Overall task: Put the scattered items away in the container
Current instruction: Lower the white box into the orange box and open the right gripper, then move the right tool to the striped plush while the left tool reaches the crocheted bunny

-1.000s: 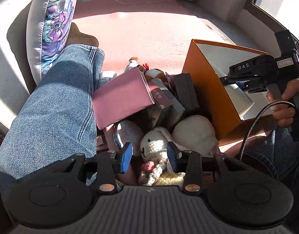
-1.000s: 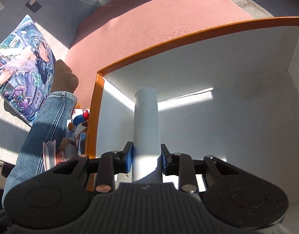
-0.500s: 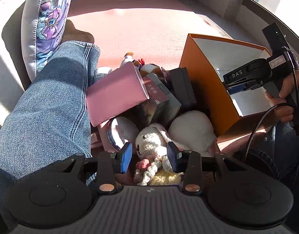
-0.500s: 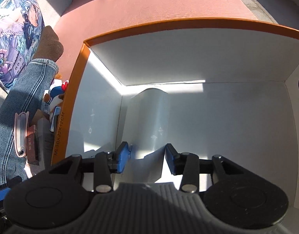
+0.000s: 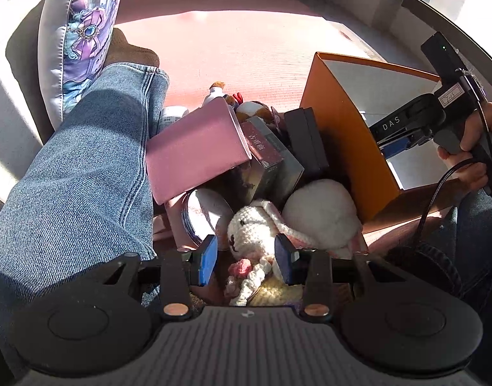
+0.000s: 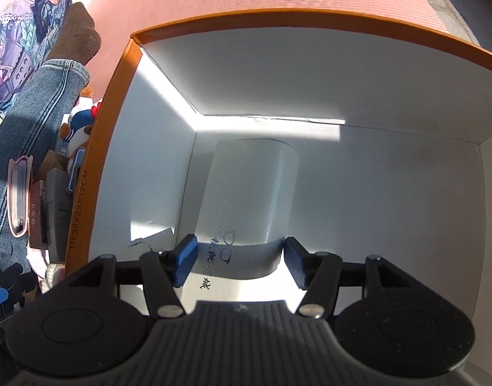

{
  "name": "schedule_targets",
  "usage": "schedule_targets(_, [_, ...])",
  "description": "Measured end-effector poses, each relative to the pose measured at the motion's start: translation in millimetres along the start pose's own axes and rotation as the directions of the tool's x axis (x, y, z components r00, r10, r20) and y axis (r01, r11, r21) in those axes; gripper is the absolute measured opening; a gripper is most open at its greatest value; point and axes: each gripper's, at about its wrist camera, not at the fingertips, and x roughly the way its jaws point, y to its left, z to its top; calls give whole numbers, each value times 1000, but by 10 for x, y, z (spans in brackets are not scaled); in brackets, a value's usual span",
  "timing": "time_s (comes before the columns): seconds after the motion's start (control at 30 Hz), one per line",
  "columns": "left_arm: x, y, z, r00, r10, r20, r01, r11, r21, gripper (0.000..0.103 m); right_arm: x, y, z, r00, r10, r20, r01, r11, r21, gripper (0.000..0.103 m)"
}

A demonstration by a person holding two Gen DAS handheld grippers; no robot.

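Sunlit pink floor mat [image 5: 246, 48] carries the clutter. Left tool [image 5: 246, 259] hovers open around the crocheted bunny [image 5: 252, 234], ready to close and lift. Inside the orange box [image 6: 117, 103], right tool [image 6: 239, 263] gapes, white tube [image 6: 252, 193] lying released; withdrawing seems next.

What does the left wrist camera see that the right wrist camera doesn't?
Only the left wrist view shows the crocheted bunny between the open left claw, plus the white plush ball and the round tin.

Only the right wrist view shows the box's inside: a white tube lying on its floor, ahead of the open right claw.

Both show the orange box, the pink notebook and the jeans leg.
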Motion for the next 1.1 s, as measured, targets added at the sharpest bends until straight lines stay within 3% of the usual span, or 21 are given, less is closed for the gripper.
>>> schedule_targets(0.3, [36, 12, -9, 1000, 3, -7, -3, 1000, -1, 46, -19, 0, 18, 1000, 24, 2, -24, 999, -38, 59])
schedule_targets(0.43, [44, 11, -20, 1000, 5, -9, -5, 1000, -1, 46, -15, 2, 54, 995, 104, -9, -104, 994, 13, 36])
schedule_targets(0.67, [47, 1, -31, 1000, 16, -10, -16, 1000, 3, 46, -64, -17, 8, 994, 108, 12, -109, 994, 26, 32])
schedule_targets(0.87, [33, 17, -38, 1000, 1, -11, -1, 1000, -7, 46, -489, 272, -285, 983, 52, 174, -30, 991, -128, 33])
schedule_targets(1.1, [-61, -19, -53, 1000, -29, 9, 29, 1000, -8, 46, -1007, 604, -812, 914, 107, 392, -6, 969, -249, 38])
